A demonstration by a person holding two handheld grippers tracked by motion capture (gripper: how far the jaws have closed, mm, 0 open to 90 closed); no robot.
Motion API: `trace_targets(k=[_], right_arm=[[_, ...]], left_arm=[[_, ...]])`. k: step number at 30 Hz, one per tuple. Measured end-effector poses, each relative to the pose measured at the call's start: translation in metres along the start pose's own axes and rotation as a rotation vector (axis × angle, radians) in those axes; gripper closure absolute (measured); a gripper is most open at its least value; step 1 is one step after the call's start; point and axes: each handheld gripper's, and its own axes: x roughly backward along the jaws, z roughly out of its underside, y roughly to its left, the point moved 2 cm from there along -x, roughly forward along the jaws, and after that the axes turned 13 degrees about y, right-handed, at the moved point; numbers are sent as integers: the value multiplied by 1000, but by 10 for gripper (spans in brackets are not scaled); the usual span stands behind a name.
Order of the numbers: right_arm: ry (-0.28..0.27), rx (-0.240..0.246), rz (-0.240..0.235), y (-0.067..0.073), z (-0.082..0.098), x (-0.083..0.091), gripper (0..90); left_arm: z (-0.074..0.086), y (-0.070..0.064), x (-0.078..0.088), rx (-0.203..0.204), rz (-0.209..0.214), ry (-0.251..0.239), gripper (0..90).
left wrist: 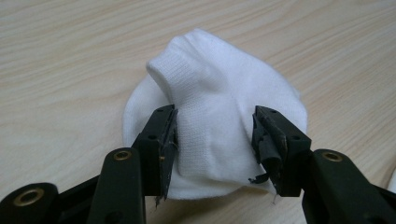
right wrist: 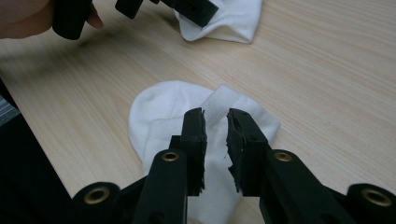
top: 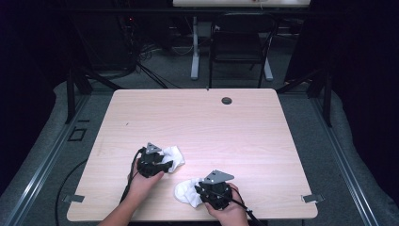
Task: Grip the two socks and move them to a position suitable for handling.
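Left hand-held gripper (left wrist: 215,140): jaws spread, straddling a raised fold of the first white sock (left wrist: 219,102), pads not pressing it. Right hand-held gripper (right wrist: 215,140): jaws narrowly parted over the second white sock (right wrist: 159,112), nothing pinched. Socks: both flat on the worktop (top: 197,117), near edge, first left of second, apart.

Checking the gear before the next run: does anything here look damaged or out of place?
Yes. The black padding on the left gripper jaws is torn, with frayed shreds hanging at the lower edges. The right gripper padding looks ragged too. The two white socks lie crumpled on the table, nothing spilled.
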Motion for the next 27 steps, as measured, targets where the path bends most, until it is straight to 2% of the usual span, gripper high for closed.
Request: trace_targets(k=[2,3,5,9,16,17,19,20,27], right_arm=[[16,-3,-2,-1,1,-1,760],[29,2,-11,-1,1,-3,759],[75,20,-4,0,4,-8,760],[101,31,-10,1,7,-16,760],[110,35,-9,3,7,-19,762],[104,39,-7,3,7,-20,762],[98,37,-15,5,7,-21,763],[110,41,-13,5,6,-21,763],[99,45,-10,9,4,-24,763]], left_arm=[[-2,-1,-1,-5,3,0,501],[-4,-2,-3,-22,9,4,501],[-7,-6,-7,-36,25,-9,503],[-13,-12,-11,-51,36,-1,506],[-23,-22,-18,-81,44,10,510],[-25,-24,-20,-84,44,1,510],[-27,-26,-21,-93,44,12,510],[-29,-28,-23,-98,45,9,510],[-34,-32,-28,-104,45,2,509]])
